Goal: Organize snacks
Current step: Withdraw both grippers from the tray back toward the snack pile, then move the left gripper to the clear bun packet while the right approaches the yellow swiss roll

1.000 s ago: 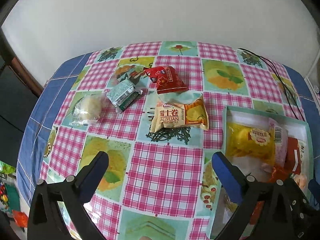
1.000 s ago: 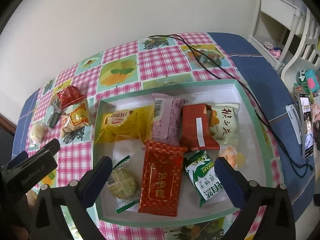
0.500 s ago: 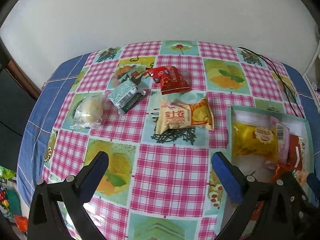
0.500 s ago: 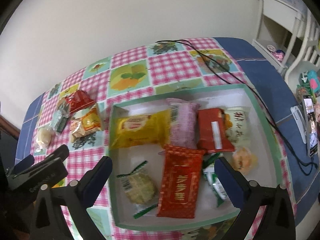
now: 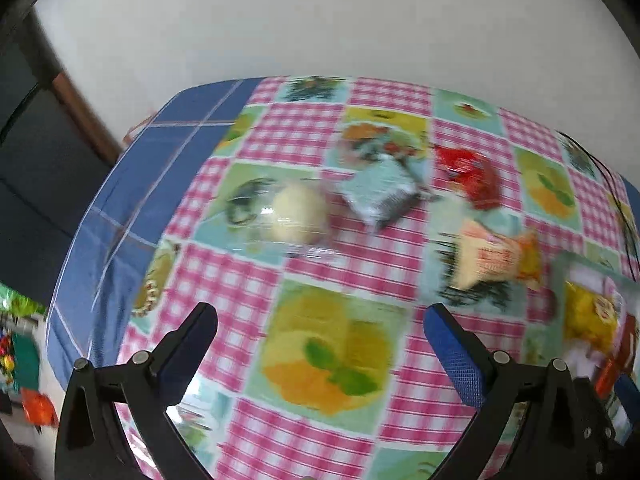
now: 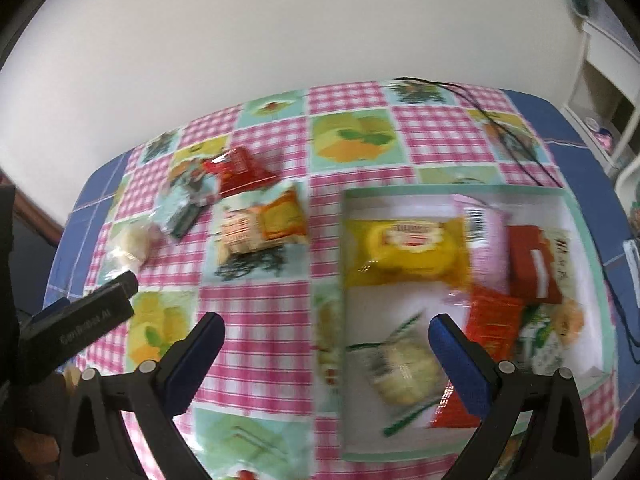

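Several loose snacks lie on the patterned tablecloth: a pale round bun in clear wrap (image 5: 296, 214), a teal packet (image 5: 378, 192), a red packet (image 5: 472, 176) and an orange-yellow roll pack (image 5: 496, 260). They also show in the right wrist view, with the roll pack (image 6: 262, 228) nearest the box. A green-rimmed box (image 6: 576, 216) holds several snacks, among them a yellow pack (image 6: 404, 250). My left gripper (image 5: 320, 344) is open and empty, short of the bun. My right gripper (image 6: 326, 346) is open and empty, over the box's left edge. Both views are blurred.
A black cable (image 6: 500, 128) runs over the table's far right corner. The table ends in a blue border (image 5: 132, 184) at the left, near a white wall. The left gripper's body (image 6: 80, 322) shows at the left of the right wrist view.
Both grippers have swung left. The loose snacks now sit nearer the middle of the left view, and the box has shifted right in both views. Both jaws stay open.
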`<action>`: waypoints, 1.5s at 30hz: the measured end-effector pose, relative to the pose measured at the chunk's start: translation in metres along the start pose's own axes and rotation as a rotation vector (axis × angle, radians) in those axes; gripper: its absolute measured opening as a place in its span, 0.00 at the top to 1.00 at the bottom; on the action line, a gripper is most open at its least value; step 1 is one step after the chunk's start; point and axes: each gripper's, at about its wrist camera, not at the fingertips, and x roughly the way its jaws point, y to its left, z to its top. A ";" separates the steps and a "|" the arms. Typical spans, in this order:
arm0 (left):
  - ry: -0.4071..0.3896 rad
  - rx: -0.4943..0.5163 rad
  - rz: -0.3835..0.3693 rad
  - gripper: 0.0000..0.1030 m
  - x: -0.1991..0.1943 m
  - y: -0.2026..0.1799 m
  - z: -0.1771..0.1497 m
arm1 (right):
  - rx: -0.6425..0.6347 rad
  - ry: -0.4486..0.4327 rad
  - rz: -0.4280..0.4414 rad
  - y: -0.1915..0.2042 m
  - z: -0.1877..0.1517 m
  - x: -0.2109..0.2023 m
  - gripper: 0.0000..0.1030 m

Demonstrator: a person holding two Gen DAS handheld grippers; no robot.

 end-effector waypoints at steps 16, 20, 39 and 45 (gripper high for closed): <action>0.034 -0.129 0.022 0.00 0.026 0.082 0.013 | -0.101 0.044 0.070 0.074 -0.012 0.027 0.00; 0.032 -0.142 0.009 0.00 0.029 0.086 0.016 | -0.098 0.042 0.073 0.074 -0.010 0.030 0.00; -0.038 -0.234 -0.094 0.00 0.047 0.077 0.046 | -0.074 -0.046 0.101 0.060 0.045 0.038 0.00; -0.020 -0.218 -0.103 0.00 0.058 0.068 0.049 | -0.067 -0.031 0.104 0.059 0.054 0.059 0.00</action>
